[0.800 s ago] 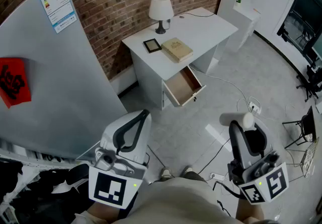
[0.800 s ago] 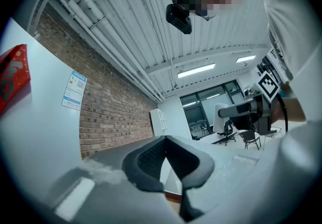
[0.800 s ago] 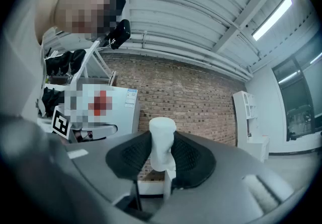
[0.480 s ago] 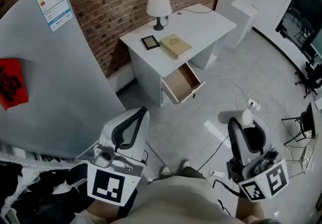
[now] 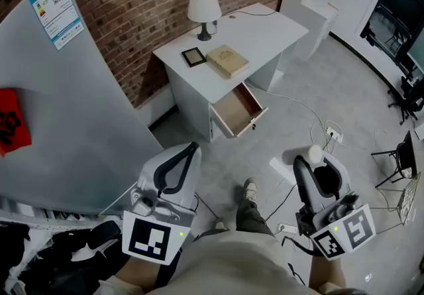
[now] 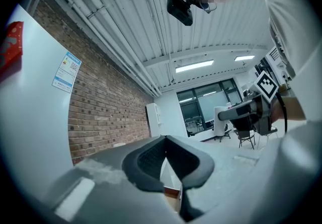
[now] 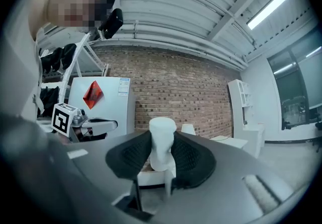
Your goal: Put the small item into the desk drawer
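A white desk (image 5: 265,32) stands against the brick wall, and its wooden drawer (image 5: 238,109) is pulled open toward me. My right gripper (image 5: 311,160) is low on the right, well short of the desk. It is shut on a small white cylinder-like item (image 5: 315,153), which sticks up between the black pads (image 7: 188,157) in the right gripper view as the white item (image 7: 162,137). My left gripper (image 5: 192,149) is low on the left, with its tips touching and nothing held. In the left gripper view the left gripper (image 6: 165,140) points toward the desk.
On the desk are a white lamp (image 5: 203,7), a dark framed picture (image 5: 193,57) and a tan book (image 5: 228,61). A grey panel (image 5: 66,108) with a red sheet rises on the left. Cables and a power strip (image 5: 333,136) lie on the floor. A foot (image 5: 250,189) is ahead of me.
The person has stepped forward, so one foot now shows ahead of the body. Both grippers keep their states, and the right one has shifted slightly left with the white item.
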Tool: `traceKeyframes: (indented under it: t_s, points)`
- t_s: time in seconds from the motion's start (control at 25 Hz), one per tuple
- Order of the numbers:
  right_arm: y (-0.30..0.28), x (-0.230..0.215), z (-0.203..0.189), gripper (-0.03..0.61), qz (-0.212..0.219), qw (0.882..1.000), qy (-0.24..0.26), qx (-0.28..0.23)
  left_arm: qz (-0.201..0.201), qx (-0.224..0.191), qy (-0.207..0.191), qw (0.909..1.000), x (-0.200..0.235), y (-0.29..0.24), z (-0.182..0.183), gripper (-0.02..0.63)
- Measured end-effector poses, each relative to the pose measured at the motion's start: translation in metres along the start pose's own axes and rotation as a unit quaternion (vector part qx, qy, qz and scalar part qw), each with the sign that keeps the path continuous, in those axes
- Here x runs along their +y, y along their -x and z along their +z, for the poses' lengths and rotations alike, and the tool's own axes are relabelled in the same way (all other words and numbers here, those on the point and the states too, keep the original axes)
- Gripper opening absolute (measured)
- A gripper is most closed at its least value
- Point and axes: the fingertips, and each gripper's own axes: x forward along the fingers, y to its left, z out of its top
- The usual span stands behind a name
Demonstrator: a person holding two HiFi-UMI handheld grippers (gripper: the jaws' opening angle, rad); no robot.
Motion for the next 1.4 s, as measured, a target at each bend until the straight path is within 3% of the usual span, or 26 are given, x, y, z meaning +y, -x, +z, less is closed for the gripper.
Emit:
traceKeyframes:
  t_s: [0.4,0.8,1.2,1.4]
  points:
    - [-0.037,-0.051,-0.037,0.126,-0.008,0.999,-0.039,0.028,-0.020,0.026,0.011,0.9994,-0.002,-0.058,-0.033,0.003]
    - [-0.113,-0.144,-0.107,0.127,0.005,0.990,-0.104,0.099,-0.011,0.068,0.071,0.9951,0.010,-0.163,-0.085,0.002]
    - [-0.214,-0.254,-0.163,0.127,0.052,0.976,-0.125,0.168,0.002,0.142,0.097,0.9852,0.019,-0.302,-0.145,0.002]
    - [-0.264,-0.288,-0.208,0.126,0.100,0.960,-0.130,0.228,0.011,0.162,0.109,0.9807,0.029,-0.353,-0.179,0.002]
